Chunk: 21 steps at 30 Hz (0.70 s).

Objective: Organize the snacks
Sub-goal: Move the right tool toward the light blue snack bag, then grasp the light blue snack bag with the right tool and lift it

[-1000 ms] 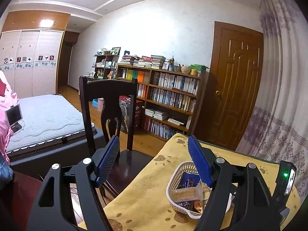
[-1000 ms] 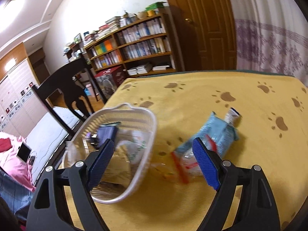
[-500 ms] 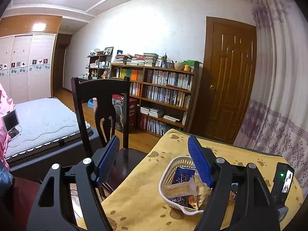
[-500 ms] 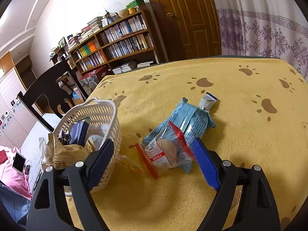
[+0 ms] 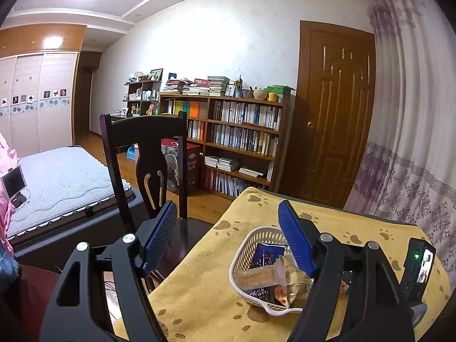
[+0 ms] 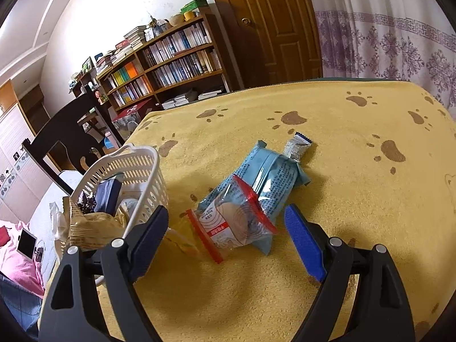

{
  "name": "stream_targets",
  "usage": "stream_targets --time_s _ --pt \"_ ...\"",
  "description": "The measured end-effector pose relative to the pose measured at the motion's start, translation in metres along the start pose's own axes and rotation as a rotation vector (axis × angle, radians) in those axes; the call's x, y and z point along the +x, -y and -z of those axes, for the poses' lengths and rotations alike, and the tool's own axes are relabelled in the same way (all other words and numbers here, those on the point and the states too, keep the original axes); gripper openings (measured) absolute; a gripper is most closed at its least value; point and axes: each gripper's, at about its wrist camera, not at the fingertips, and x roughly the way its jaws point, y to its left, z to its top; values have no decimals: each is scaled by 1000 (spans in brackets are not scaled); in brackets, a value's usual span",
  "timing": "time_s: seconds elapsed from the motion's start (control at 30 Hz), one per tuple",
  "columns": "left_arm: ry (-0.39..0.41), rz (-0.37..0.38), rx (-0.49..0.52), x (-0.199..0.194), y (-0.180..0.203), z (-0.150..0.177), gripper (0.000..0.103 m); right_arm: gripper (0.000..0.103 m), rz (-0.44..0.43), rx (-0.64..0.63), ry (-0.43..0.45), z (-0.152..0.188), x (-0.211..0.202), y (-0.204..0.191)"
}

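one white basket (image 6: 142, 168) sits on the yellow paw-print cloth (image 6: 356, 199), several packets piled inside. just right of the basket lie three snacks: a clear red-edged packet (image 6: 236, 225) overlapping a light blue packet (image 6: 273, 179), with a small silver wrapper (image 6: 296, 148) beyond. only the right wrist view shows these three. the right gripper (image 6: 225, 236) hovers over them, jaws wide, empty. the left gripper (image 5: 228, 236) is raised near the basket (image 5: 245, 252), wide open, empty.
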Motion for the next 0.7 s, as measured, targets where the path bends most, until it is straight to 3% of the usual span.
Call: stream_targets --time_s 0.3,0.43,0.7 --pt "-31 24 41 6 17 8 75 85 4 13 -13 2 5 5" --pt "-49 51 87 8 34 16 81 86 10 16 -21 3 6 10" --pt "-95 110 132 15 54 28 82 86 55 34 1 0 -1 35"
